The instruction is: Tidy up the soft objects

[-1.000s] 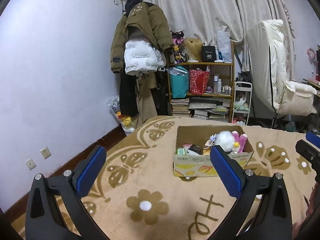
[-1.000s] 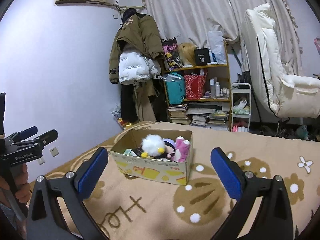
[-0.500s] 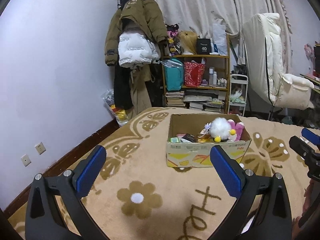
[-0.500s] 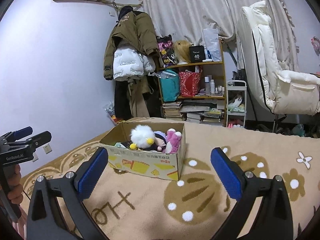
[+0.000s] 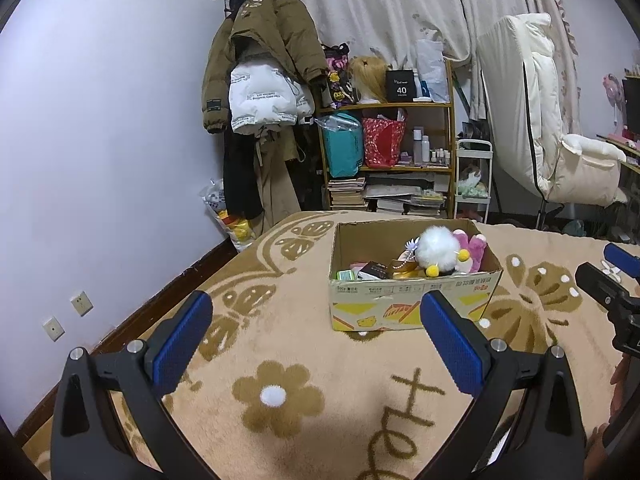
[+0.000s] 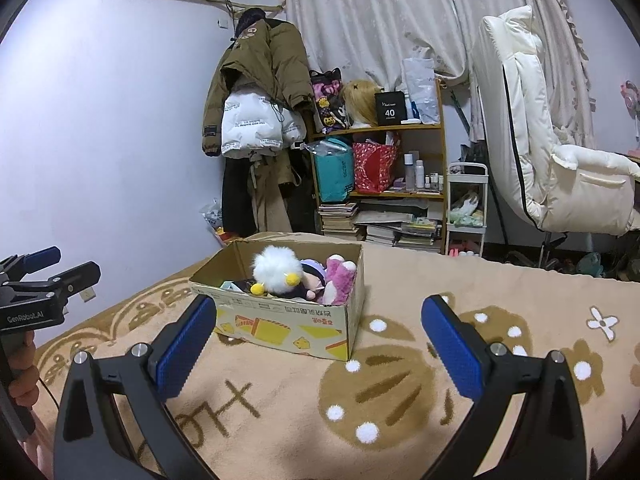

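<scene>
Both the left gripper (image 5: 316, 344) and right gripper (image 6: 320, 344) are hanging open and empty short of the cardboard box (image 6: 288, 320) on the blanket (image 5: 280, 360), where the white plush (image 6: 278, 268) is sitting piled high, so a sloppy pinch risks tipping neighbouring toys over the box rim.

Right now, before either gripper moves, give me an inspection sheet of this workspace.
Surface: tan flower-patterned plush blanket, bare in front.
Job's things: open cardboard box holds fluffy white plush toy, pink plush toy, small packets.
Clutter: nothing seen on the blanket beyond the box.
Grippers: left gripper and right gripper open, empty, short of the box.
Cables: nothing seen.
Surroundings: brown jacket hanging, wooden shelf, white padded chair.
</scene>
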Demonstrator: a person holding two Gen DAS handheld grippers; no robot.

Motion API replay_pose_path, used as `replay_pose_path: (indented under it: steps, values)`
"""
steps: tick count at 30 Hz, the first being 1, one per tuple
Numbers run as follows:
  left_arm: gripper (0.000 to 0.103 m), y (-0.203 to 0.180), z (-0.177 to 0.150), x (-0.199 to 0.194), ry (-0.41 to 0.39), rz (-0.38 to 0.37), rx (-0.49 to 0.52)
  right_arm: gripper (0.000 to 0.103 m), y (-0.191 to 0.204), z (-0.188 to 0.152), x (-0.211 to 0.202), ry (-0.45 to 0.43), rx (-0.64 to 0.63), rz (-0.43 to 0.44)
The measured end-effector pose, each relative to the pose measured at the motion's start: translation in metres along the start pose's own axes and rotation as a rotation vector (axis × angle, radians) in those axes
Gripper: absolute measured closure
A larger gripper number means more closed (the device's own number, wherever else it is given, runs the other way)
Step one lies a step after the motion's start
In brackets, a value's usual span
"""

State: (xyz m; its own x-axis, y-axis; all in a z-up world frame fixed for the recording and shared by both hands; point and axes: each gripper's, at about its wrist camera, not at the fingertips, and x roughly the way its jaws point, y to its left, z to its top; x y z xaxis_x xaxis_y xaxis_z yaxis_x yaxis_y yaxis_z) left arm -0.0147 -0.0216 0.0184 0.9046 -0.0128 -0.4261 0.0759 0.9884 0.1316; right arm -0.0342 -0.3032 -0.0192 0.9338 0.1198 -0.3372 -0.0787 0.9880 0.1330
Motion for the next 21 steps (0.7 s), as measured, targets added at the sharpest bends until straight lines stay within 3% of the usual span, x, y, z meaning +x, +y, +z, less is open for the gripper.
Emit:
replay_pose_path:
  steps: [21]
  values:
    - [0.000,-0.0071,-0.0018,0.0031,-0.007,0.003,0.014,0.000,-0.0037,0.0001,0.0012,0.006,0.003,0.005]
